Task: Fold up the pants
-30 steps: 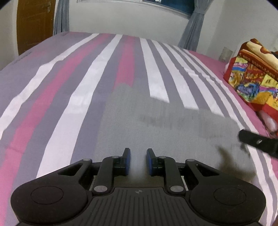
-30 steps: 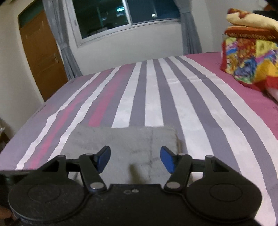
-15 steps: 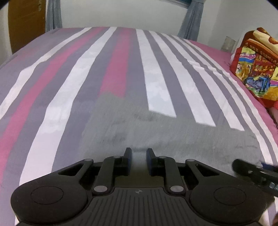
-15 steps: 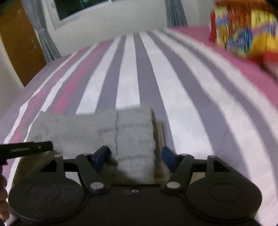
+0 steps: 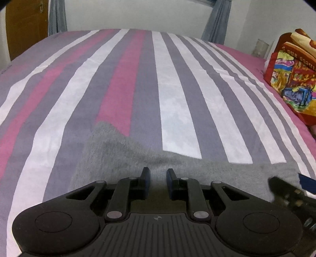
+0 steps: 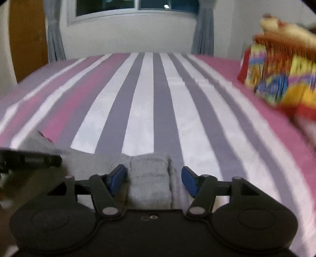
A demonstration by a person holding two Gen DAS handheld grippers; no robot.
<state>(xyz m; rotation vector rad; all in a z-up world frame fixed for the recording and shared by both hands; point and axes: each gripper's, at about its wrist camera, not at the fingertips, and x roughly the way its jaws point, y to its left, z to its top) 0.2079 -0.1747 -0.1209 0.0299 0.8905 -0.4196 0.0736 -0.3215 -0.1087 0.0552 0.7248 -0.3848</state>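
Note:
The grey pants (image 5: 126, 156) lie folded on the striped bed, near its front edge. My left gripper (image 5: 157, 179) sits low over the fabric with its jaws narrowly apart and nothing between them. In the right wrist view the pants (image 6: 150, 176) show a thick folded end between the fingers. My right gripper (image 6: 153, 179) is open wide, its blue pads on either side of that folded end and clear of it. The right gripper's finger shows at the right edge of the left wrist view (image 5: 286, 189). The left gripper shows at the left edge of the right wrist view (image 6: 29, 159).
The bed sheet (image 5: 177, 89) has pink, white and grey stripes and stretches far ahead. A colourful folded blanket pile (image 5: 292, 83) sits at the right side of the bed. A wooden door (image 6: 27, 39) and curtained window (image 6: 136, 6) are beyond.
Both grippers have dropped lower and drawn back to the near edge of the pants. The right gripper now straddles the folded end. Neither gripper's opening has changed.

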